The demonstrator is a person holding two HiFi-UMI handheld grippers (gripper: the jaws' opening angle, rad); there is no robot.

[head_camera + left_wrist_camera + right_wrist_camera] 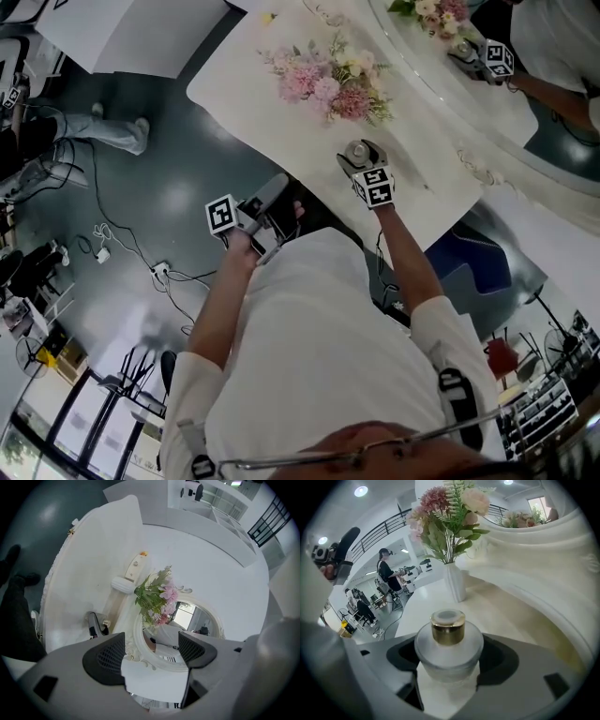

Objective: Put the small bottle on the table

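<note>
Right gripper [362, 164] has the small bottle [449, 644]. Jaws clamped on both sides of the frosted body, gold cap [448, 626] clear above them. Bottle's long axis runs upright, crosswise to the jaws, no visible tilt.

Position: the bottle [357, 152] is over the near part of the white bench [244, 94], inside the near edge, with bare top around it. The flowers [328, 80] are further in and well apart; the right gripper view puts their white vase [455, 583] straight ahead of the jaws. The mirror [525, 131] sits at the far right, not in the way.

Key relation: the bench top is straight below the bottle's base. No view shows the base, so I can't tell if it touches or has a gap. My read: the next move is straight down until it seats, then spread the jaws and back out low, with no sideways drag or it tips.

Left gripper [267, 211] is off the near edge of the bench, left of the right one. Its jaws stand apart with nothing between them, idle. The right one is on the job and needs no handover.
</note>
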